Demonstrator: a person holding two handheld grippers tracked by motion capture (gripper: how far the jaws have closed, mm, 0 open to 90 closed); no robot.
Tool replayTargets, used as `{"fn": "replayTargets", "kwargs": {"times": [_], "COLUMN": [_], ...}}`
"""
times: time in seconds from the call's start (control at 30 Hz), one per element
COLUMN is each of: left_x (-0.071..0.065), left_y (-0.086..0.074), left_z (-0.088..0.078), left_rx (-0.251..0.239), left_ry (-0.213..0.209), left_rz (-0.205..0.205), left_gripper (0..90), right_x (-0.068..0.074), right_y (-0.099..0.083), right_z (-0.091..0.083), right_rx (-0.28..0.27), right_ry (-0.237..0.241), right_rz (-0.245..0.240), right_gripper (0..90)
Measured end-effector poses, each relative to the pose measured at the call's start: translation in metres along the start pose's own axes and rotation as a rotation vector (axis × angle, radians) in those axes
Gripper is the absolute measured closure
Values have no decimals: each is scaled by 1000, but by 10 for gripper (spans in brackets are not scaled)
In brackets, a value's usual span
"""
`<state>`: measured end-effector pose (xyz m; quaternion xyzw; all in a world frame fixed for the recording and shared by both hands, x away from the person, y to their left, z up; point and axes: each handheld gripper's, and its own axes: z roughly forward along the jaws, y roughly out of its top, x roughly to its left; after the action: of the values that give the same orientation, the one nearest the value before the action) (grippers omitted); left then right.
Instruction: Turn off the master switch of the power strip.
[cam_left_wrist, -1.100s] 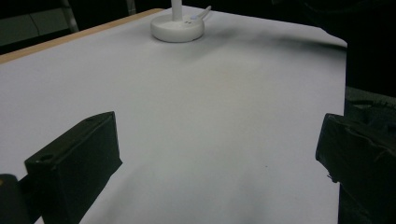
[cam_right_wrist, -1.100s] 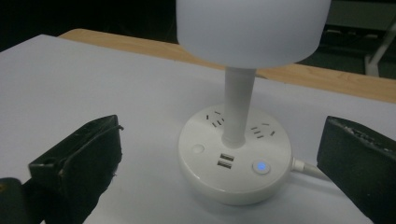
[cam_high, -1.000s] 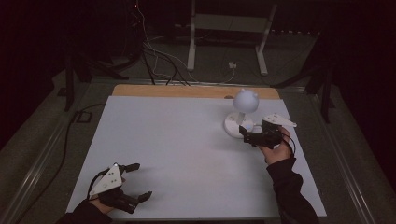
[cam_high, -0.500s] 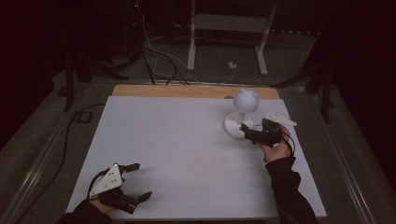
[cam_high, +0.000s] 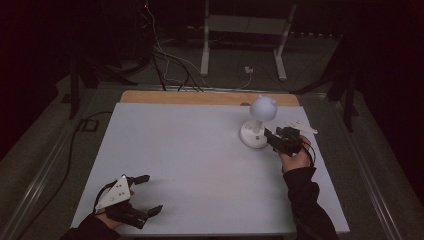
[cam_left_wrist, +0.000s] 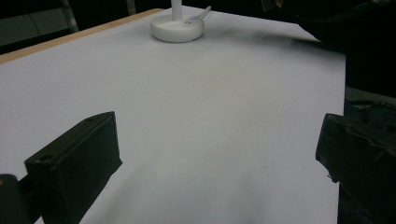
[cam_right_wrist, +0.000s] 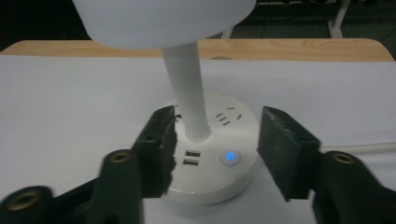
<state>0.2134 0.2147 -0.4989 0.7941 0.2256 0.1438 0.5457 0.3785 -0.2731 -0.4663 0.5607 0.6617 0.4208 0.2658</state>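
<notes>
Desk lamp (cam_high: 257, 125): upright on table (cam_high: 190, 165), its base between right tool (cam_right_wrist: 215, 140) jaws, which have just been closing, not yet gripping, likely to steady it. Left tool (cam_high: 142, 195): released, idle, well apart.

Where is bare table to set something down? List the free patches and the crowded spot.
Free: the wide middle of the white table, between the left tongs at the near left corner and the lamp; also the far left, along the wooden edge. Crowded: far right, where the right tongs straddle the lamp's base.
</notes>
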Motion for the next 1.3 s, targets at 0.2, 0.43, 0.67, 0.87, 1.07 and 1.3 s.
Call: {"fn": "replayTargets", "kwargs": {"times": [0.2,0.43,0.67,0.87,1.07,1.3], "left_x": [0,0,0,0,0,1], "left_y": [0,0,0,0,0,0], "left_z": [0,0,0,0,0,0], "left_rx": [1,3,2,4,3,4], "left_ry": [0,0,0,0,0,0], "left_rz": [0,0,-2,-3,-4,-4], "left_gripper": [4,4,4,4,3,4], "right_x": [-1,0,-1,0,0,0], "right_y": [0,-2,-3,-4,-6,-7], "right_z": [5,12,19,24,31,36], "right_rx": [18,43,59,84,111,116], "right_ry": [-8,-27,-56,-82,-77,-84], "right_rz": [9,-12,-16,-54,-54,-63], "right_gripper": [607,731,859,900,900,900]}}
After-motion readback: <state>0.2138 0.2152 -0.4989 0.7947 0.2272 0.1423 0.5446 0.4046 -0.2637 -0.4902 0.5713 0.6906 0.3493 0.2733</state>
